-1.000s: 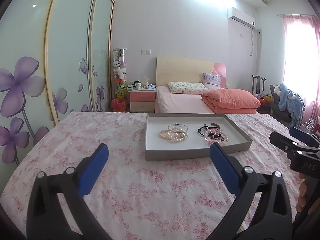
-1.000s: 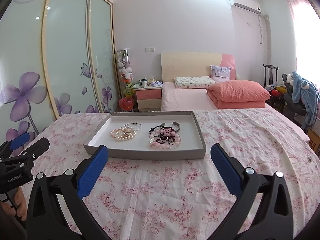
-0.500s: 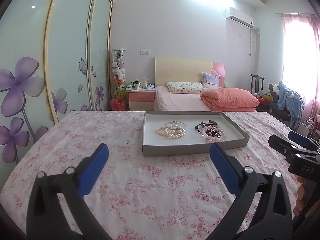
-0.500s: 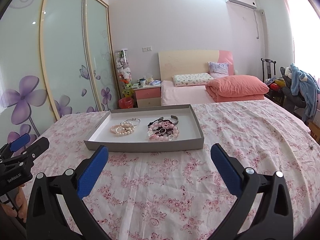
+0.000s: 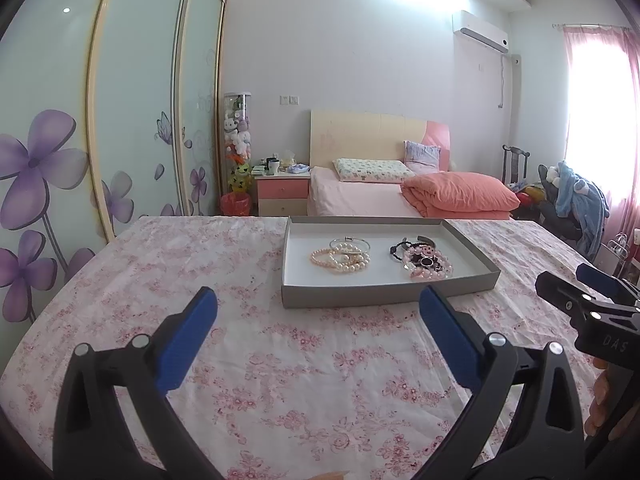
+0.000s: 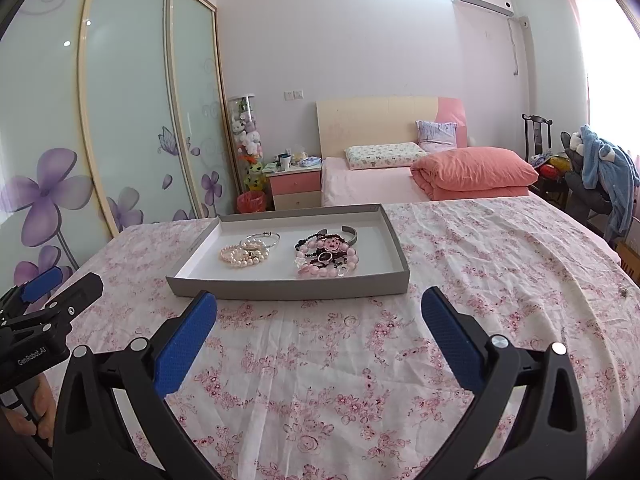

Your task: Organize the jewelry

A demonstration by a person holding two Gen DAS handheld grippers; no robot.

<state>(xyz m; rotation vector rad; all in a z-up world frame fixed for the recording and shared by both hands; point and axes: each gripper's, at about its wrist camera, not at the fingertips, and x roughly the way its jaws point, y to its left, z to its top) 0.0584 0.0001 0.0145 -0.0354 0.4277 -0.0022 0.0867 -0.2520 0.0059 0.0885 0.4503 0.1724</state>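
A shallow grey tray point(image 5: 384, 290) point(image 6: 288, 290) with a white floor lies on the flowered cloth ahead of both grippers. In its left half are pearl bracelets with a thin silver bangle point(image 5: 343, 257) point(image 6: 248, 252). Its right half holds a heap of pink and black bead bracelets with a cartoon charm point(image 5: 424, 259) point(image 6: 326, 254). My left gripper point(image 5: 318, 308) hangs open well short of the tray's near wall, holding nothing. My right gripper point(image 6: 320, 310) is open too, just before the tray. Each gripper shows at the edge of the other's view.
The table with the pink flowered cloth point(image 6: 500, 264) stretches wide to the right and left of the tray. Behind stand a bed with an orange quilt point(image 5: 460, 196), a pink nightstand point(image 5: 282, 194) and sliding wardrobe doors point(image 5: 120, 120). A hand point(image 5: 604, 396) holds the right gripper.
Both grippers have drawn back and risen a little, so the tray looks smaller and farther. The jewelry has not moved, and both pairs of jaws stay apart.
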